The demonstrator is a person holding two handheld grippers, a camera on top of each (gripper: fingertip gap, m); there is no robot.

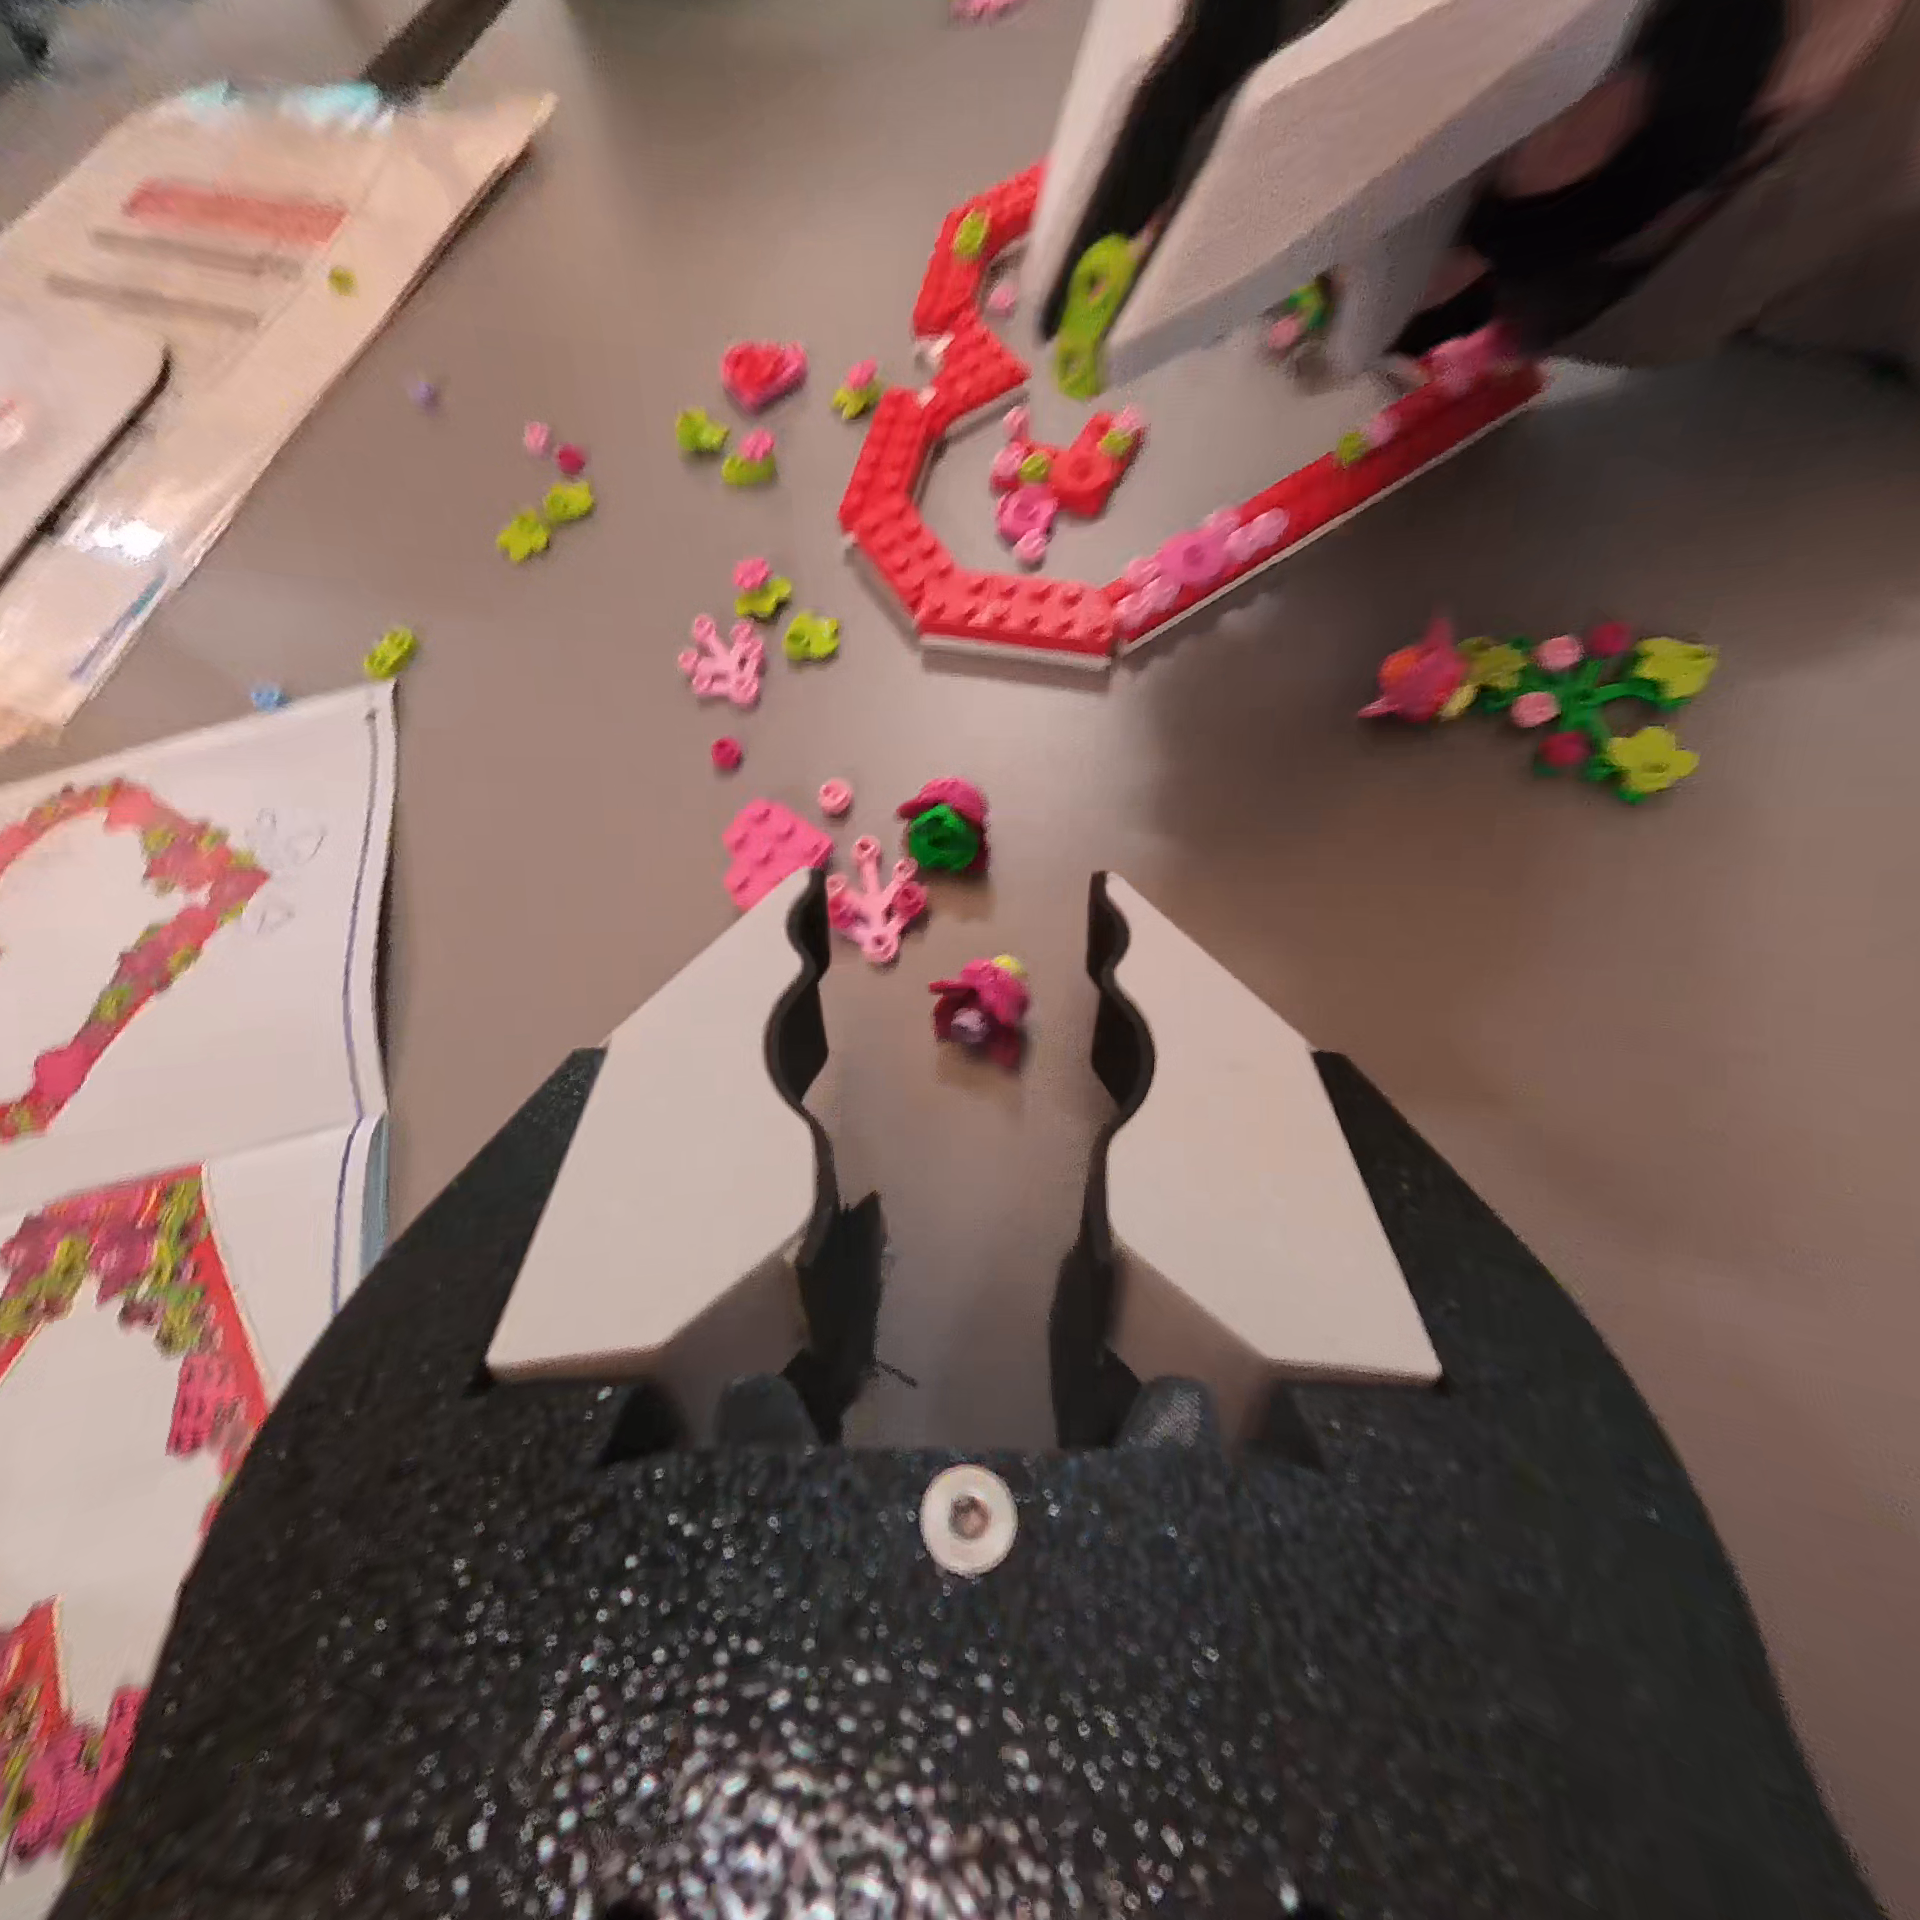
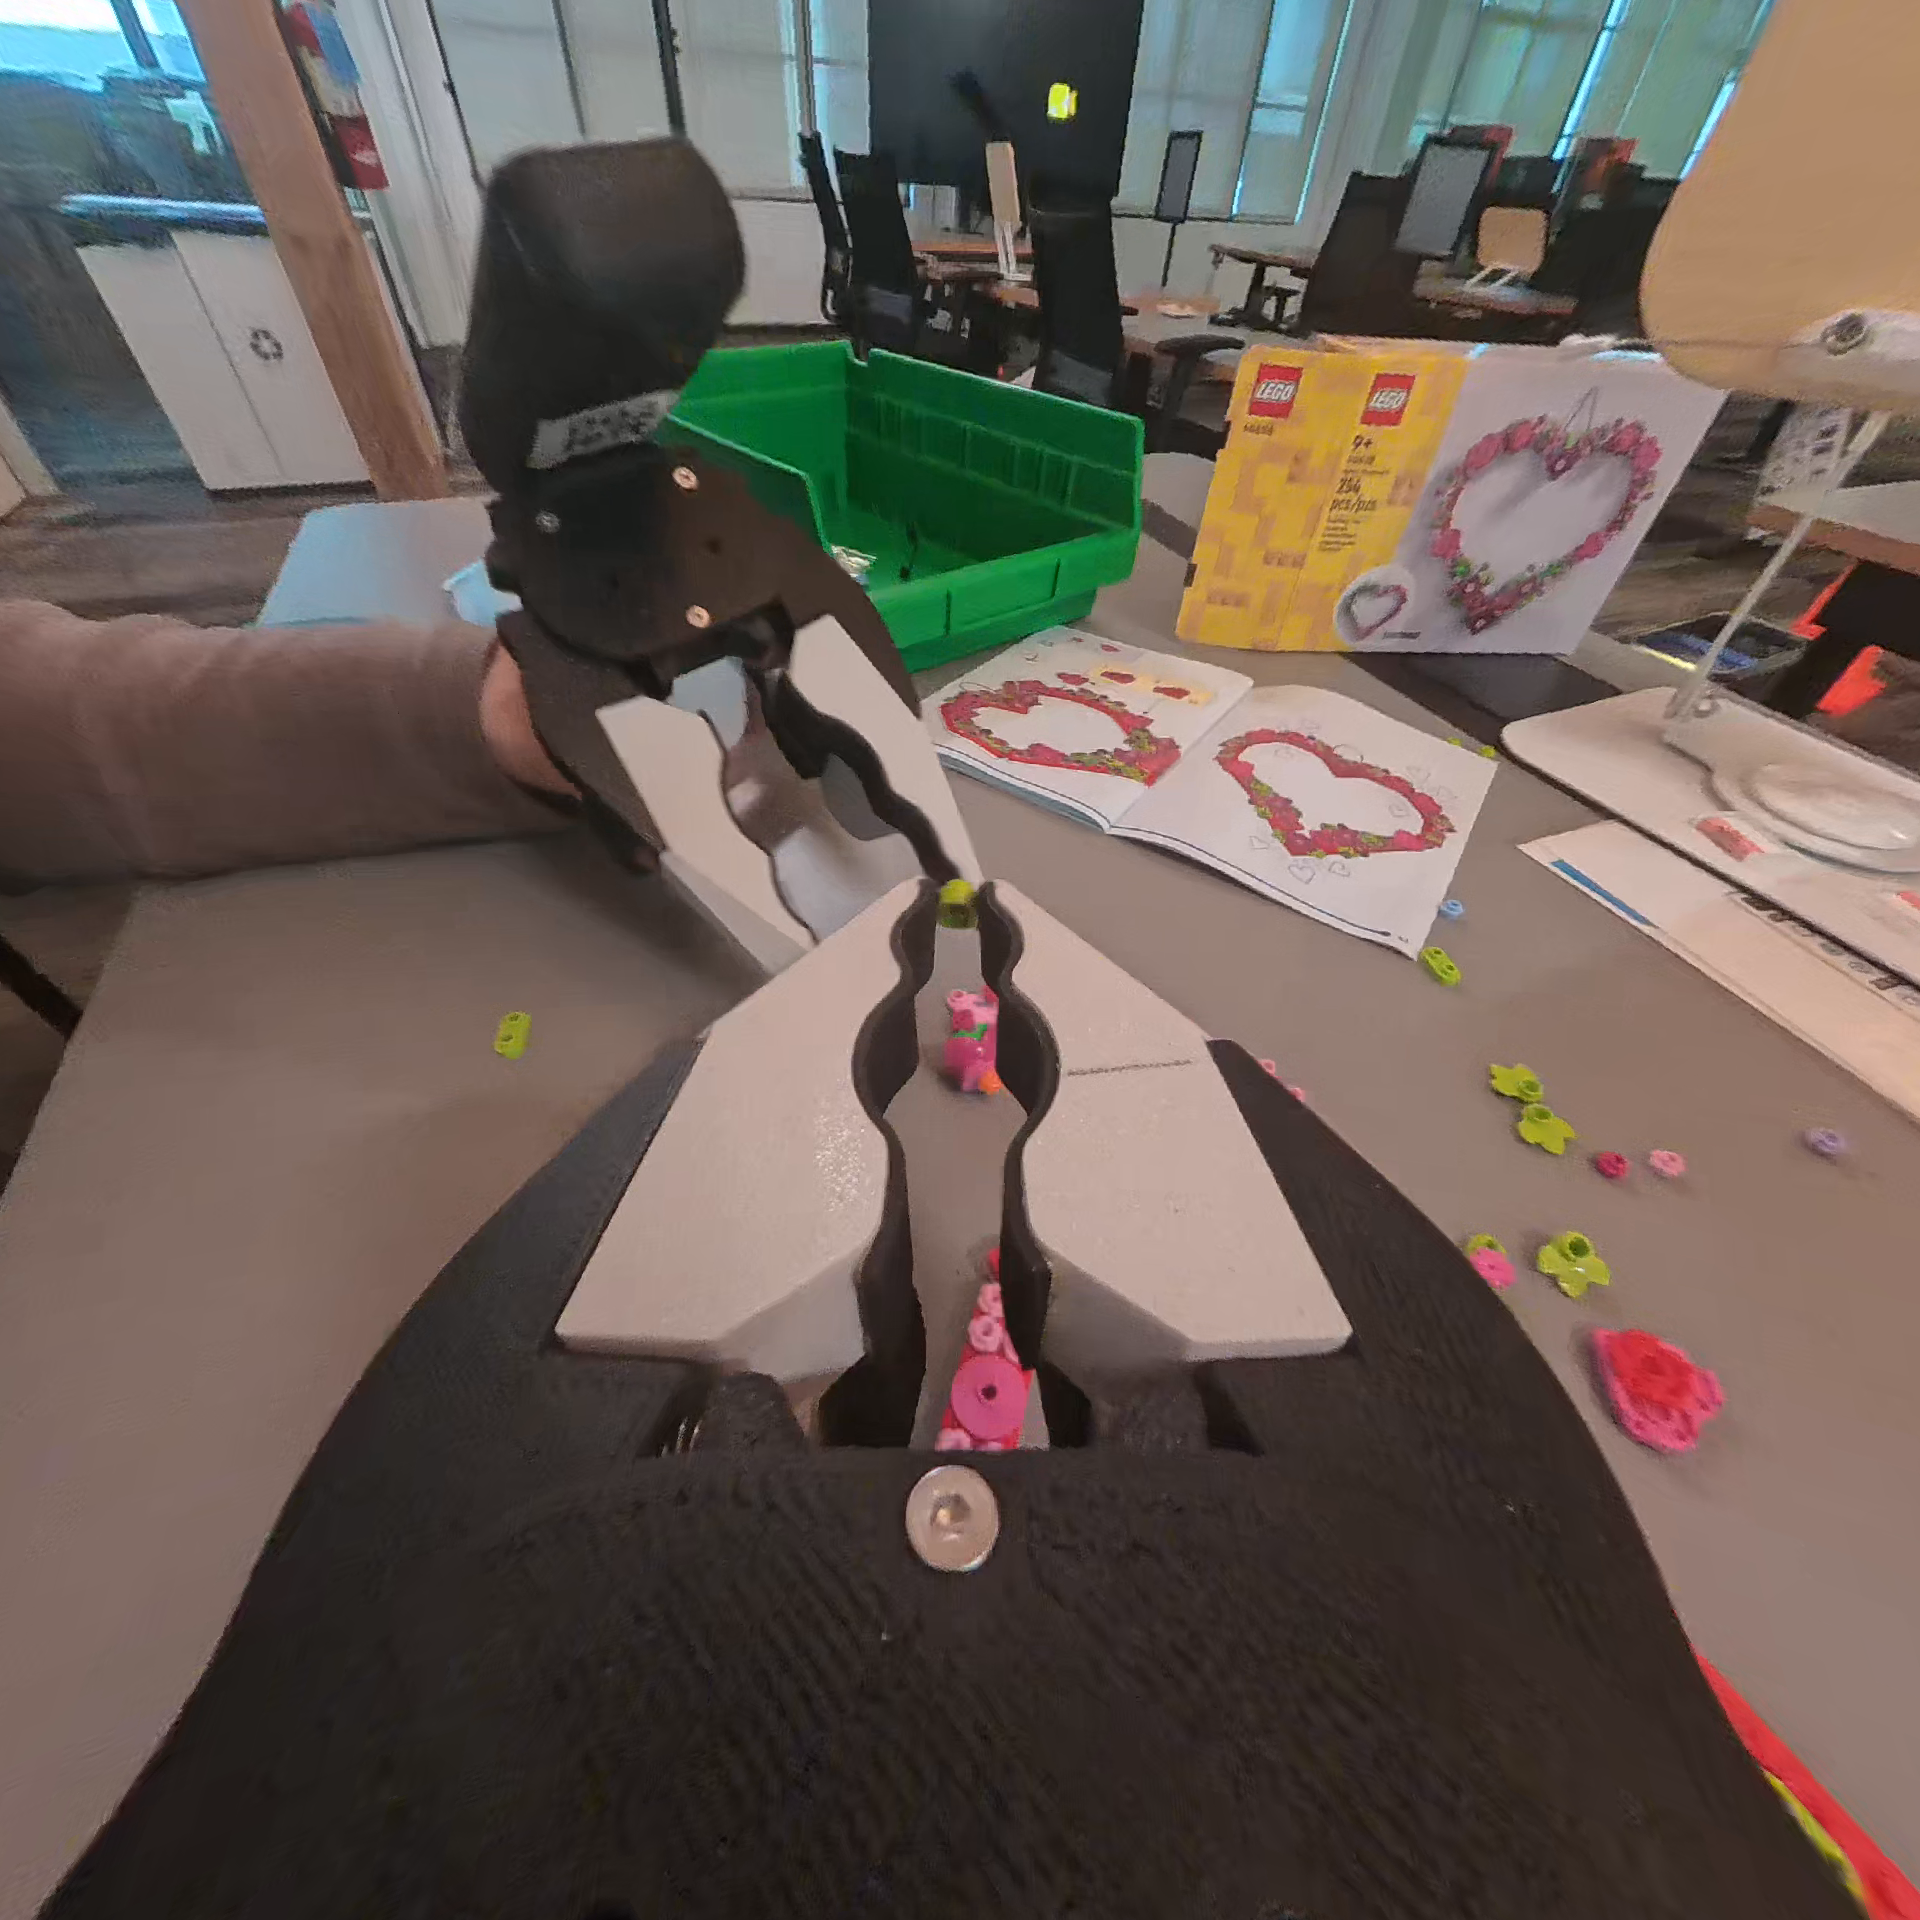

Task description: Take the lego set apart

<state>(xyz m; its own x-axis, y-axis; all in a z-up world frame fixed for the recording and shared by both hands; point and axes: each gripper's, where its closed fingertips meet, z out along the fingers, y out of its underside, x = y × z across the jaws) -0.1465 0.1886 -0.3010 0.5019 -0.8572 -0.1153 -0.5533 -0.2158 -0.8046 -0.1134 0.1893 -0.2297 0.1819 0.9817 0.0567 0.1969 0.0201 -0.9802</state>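
Right gripper (image 2: 956, 902) pinches lime plate (image 2: 956, 904) — flat, rounded.

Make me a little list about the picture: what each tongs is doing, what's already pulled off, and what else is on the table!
left tongs: open, empty, over loose pieces
right tongs: shut on a lime piece
red frame: on the table, a few flowers left on it
loose pieces: scattered pink and lime bits
leafy sprig: lying apart, right of the frame
booklet: open
bin: green, behind the booklet
box: standing near the bin
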